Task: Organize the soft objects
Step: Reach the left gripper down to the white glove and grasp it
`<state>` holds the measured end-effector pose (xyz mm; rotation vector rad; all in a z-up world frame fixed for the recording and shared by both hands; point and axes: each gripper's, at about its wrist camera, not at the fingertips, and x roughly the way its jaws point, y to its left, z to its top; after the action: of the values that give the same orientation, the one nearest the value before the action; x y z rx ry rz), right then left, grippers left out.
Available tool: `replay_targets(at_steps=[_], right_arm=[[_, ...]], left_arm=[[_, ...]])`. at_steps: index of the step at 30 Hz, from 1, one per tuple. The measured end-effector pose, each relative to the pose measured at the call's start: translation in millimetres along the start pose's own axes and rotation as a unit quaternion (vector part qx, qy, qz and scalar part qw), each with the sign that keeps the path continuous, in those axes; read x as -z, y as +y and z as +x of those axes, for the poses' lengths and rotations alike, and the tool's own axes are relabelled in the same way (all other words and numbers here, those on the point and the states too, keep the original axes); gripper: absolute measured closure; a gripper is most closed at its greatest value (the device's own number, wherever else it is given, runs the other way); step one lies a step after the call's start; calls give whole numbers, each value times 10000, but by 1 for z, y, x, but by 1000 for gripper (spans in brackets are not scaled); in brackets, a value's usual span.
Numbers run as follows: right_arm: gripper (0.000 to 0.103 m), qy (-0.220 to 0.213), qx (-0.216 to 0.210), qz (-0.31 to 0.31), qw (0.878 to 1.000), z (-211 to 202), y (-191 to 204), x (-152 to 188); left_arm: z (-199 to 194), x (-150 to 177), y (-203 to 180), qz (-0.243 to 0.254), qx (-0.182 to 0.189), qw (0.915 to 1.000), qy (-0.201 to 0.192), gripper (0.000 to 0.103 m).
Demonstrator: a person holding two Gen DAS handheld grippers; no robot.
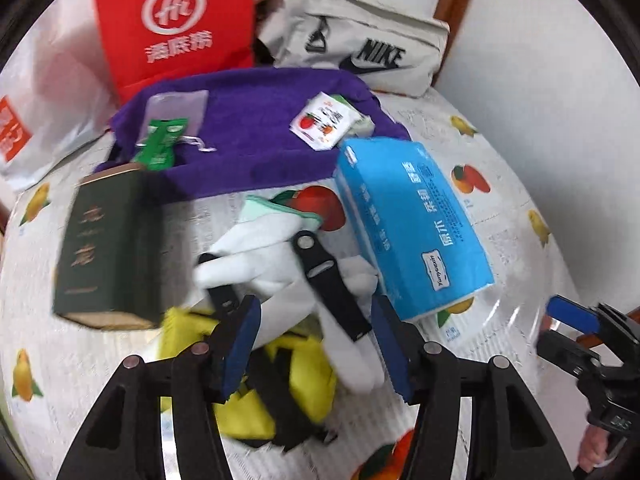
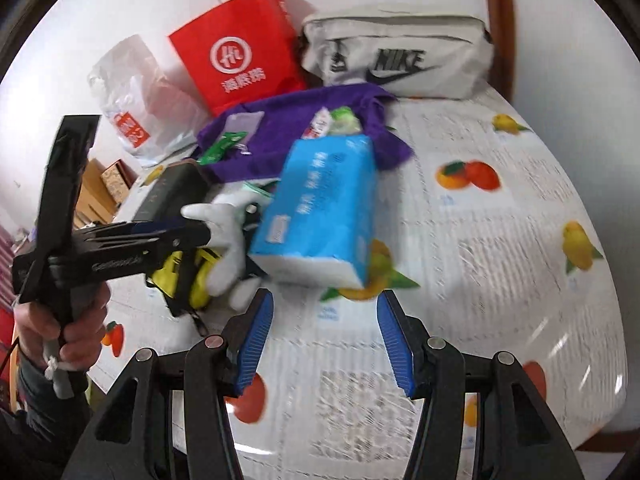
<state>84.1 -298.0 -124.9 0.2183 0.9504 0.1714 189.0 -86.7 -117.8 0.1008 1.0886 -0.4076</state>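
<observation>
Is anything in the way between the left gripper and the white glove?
Nothing visible. The left gripper is open right at the white glove, its fingers either side of it. The tissue pack sits close on the right and the dark box on the left.

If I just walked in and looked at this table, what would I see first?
Probably the bright blue tissue pack in the middle of the fruit-print tablecloth, with a white glove and something yellow beside it, right between the left gripper and its open jaws. Behind them lies a purple cloth, and a red paper bag and a pale Nike pouch stand at the wall.
</observation>
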Motion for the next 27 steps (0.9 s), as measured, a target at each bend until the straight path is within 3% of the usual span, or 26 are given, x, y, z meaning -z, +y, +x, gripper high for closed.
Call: replay_targets(at_steps=[4, 9, 11, 13, 15, 24, 27], right_arm=[[49, 70, 104, 133, 9998, 2, -16, 8], [49, 149, 190, 267, 9994, 8, -31, 12], [49, 168, 195, 275, 9993, 10, -33, 11], [49, 187, 193, 264, 9993, 13, -33, 10], [49, 202, 188, 231, 9994, 14, -30, 9], [49, 229, 53, -5, 9997, 16, -10, 9], [49, 242, -29, -130, 9996, 17, 2, 11]], left_arm=[[27, 1, -7, 260, -336, 9990, 153, 48], [41, 1, -7, 388, -413, 9983, 130, 49], [47, 0, -6, 404, -505, 9978, 166, 63], [50, -1, 0, 265, -373, 9987, 232, 85], [47, -2, 6, 138, -252, 9994, 208, 94], [-12, 3, 16, -52, 264, 9991, -330, 95], [-35, 7, 17, -48, 254, 9983, -517, 95]])
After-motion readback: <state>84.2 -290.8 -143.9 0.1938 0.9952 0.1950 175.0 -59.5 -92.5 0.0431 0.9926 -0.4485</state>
